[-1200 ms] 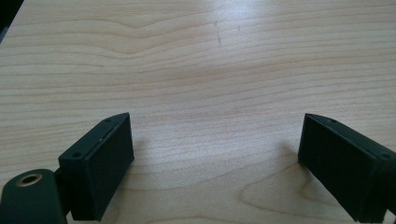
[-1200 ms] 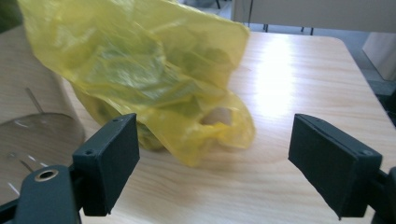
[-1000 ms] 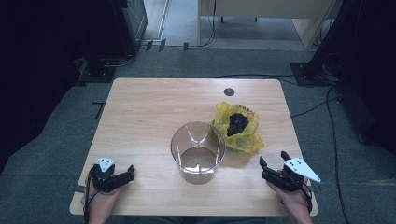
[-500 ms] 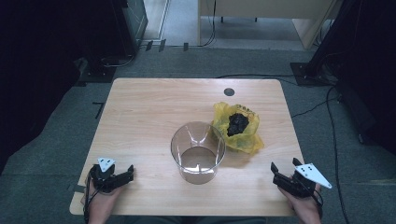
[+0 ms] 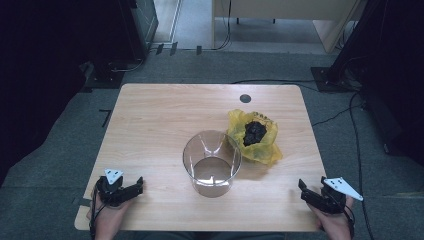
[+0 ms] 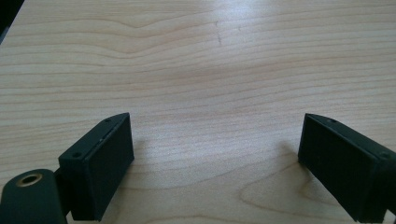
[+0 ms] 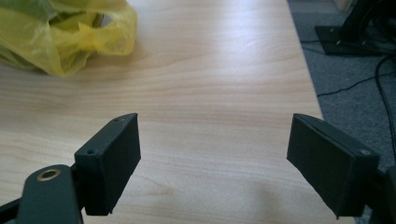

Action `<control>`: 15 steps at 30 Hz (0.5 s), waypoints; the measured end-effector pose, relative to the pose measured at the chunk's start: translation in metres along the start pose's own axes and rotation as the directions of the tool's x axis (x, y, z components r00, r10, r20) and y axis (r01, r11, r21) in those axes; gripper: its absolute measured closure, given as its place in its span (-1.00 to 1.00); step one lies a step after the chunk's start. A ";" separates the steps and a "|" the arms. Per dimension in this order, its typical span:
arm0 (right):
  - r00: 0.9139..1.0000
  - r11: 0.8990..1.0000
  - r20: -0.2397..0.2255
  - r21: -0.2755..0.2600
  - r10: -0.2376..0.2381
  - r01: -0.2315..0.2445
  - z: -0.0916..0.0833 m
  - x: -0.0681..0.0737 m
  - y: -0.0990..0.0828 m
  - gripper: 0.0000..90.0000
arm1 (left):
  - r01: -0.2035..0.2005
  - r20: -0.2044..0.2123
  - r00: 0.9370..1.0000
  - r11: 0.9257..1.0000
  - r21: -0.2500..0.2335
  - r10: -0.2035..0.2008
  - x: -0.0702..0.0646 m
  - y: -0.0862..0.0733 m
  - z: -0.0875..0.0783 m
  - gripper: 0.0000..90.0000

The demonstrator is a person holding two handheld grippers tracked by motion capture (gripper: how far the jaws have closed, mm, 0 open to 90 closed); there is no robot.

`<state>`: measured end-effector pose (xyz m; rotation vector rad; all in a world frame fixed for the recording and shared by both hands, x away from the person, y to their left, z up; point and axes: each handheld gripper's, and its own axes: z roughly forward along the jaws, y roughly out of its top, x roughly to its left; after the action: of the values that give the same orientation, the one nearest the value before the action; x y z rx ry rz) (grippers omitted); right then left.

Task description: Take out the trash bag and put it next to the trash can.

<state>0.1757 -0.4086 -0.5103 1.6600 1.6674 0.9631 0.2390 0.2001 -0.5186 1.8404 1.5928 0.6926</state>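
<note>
My left hand-held gripper (image 5: 136, 187) and right hand-held gripper (image 5: 305, 189) rest wide open, holding nothing, at the light wooden desk's (image 5: 165, 115) near corners, the clear round plastic container (image 5: 212, 163) between them.

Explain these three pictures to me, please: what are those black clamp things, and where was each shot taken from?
A person sits at a wooden table with a hand-held two-jaw gripper in each hand. The high view looks down from above: the left gripper is near the bottom left, the right gripper near the bottom right. The other two pictures come from cameras riding on the grippers, looking out between their own black jaws. Both pairs of jaws stand wide apart and hold nothing. On the table are a clear plastic tub and, beside it, a yellow plastic bag with something dark inside.
</note>
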 end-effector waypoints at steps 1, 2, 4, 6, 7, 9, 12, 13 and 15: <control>1.000 1.000 0.006 0.008 -0.003 0.003 0.002 0.000 -0.001 -0.62 | 0.000 0.000 1.000 1.000 0.000 0.000 0.000 0.000 0.000 -0.79; 1.000 1.000 0.014 0.015 -0.010 0.009 0.004 0.001 -0.002 -0.62 | 0.000 0.000 1.000 1.000 0.000 0.000 0.000 0.000 0.000 -0.79; 1.000 0.999 0.019 0.034 -0.008 0.008 0.007 0.001 -0.004 -0.62 | 0.000 0.000 1.000 1.000 0.000 0.000 0.000 0.000 0.000 -0.79; 1.000 0.999 0.027 0.054 -0.010 0.009 0.010 0.002 -0.005 -0.62 | 0.000 0.000 1.000 1.000 0.000 0.000 0.000 0.000 0.000 -0.79; 1.000 0.998 0.026 0.059 -0.013 0.012 0.011 0.002 -0.004 -0.62 | -0.001 0.000 1.000 1.000 0.001 0.001 0.000 0.000 0.000 -0.79; 1.000 0.998 0.016 0.068 -0.017 0.016 0.012 0.003 -0.005 -0.62 | -0.001 0.000 1.000 1.000 0.001 0.001 0.000 0.000 0.000 -0.79; 0.999 0.995 0.029 0.100 -0.032 0.028 0.015 0.004 -0.006 -0.62 | -0.001 0.000 1.000 1.000 0.001 0.001 0.000 0.000 0.000 -0.79; 0.999 0.993 0.028 0.111 -0.038 0.035 0.016 0.005 -0.006 -0.62 | -0.001 0.000 1.000 1.000 0.001 0.001 0.000 0.000 0.000 -0.79; 0.998 0.990 0.027 0.135 -0.055 0.051 0.018 0.007 -0.006 -0.62 | -0.001 0.000 1.000 1.000 0.001 0.001 0.000 0.000 0.000 -0.79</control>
<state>0.1868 -0.4002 -0.5245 1.6988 1.7800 0.8116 0.2387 0.2002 -0.5186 1.8418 1.5930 0.6922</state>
